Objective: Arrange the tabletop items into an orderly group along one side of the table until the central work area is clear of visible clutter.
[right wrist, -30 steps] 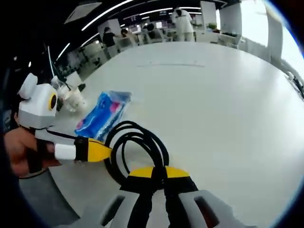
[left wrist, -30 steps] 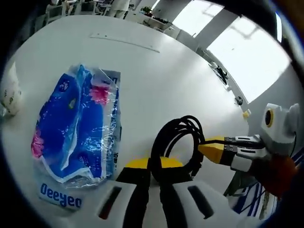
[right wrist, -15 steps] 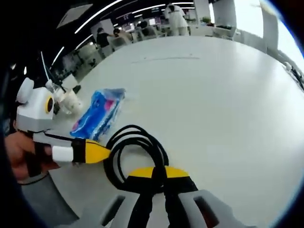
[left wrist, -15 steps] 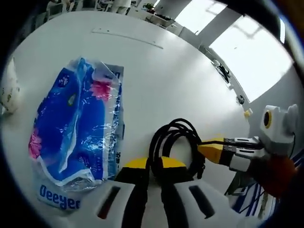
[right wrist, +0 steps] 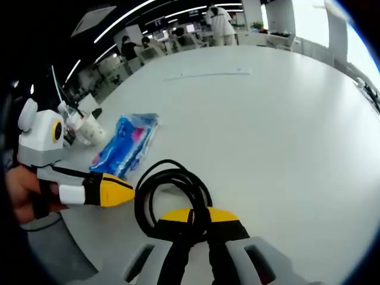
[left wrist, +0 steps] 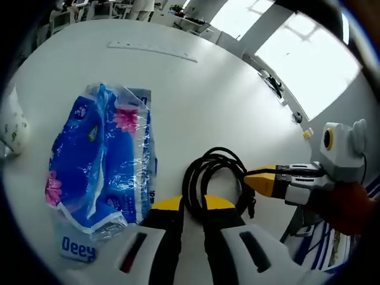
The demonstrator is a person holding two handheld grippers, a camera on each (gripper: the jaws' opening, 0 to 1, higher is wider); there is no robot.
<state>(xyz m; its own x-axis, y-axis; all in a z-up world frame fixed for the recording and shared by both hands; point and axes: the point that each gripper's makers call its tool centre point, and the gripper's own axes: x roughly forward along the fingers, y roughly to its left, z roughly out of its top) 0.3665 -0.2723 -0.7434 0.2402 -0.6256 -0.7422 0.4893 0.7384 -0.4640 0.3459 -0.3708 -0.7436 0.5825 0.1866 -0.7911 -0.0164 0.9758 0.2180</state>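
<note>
Left hand-held gripper [left wrist: 193, 205]: my jaws are closed on the near arc of the black cable coil [left wrist: 217, 181], pinching the strands so the loops stay bundled and do not spring apart on the tabletop [left wrist: 196, 89].

Right hand-held gripper [right wrist: 195, 215]: its jaws are also clamped on the cable coil, at another part of the ring. In the left gripper view it reaches in from the right, yellow tips touching the loop. I judge two grips are used because one pinch would let the loose turns sag and uncoil.

Cable coil: it sits at the near edge of the tabletop, between both grippers; I cannot tell whether it is resting or just lifted.

Tissue pack [left wrist: 101, 160]: blue and pink, in crinkled clear wrap, lying flat just left of the coil, long side running away from me.

Paper cup [left wrist: 12, 122]: further left, near the edge and close to the tissue pack, so that side looks like the gathering spot.

Ruler-like strip [left wrist: 151, 50]: lying far across the tabletop, well apart from the group.

Next, as I judge: set the coil beside the tissue pack.
</note>
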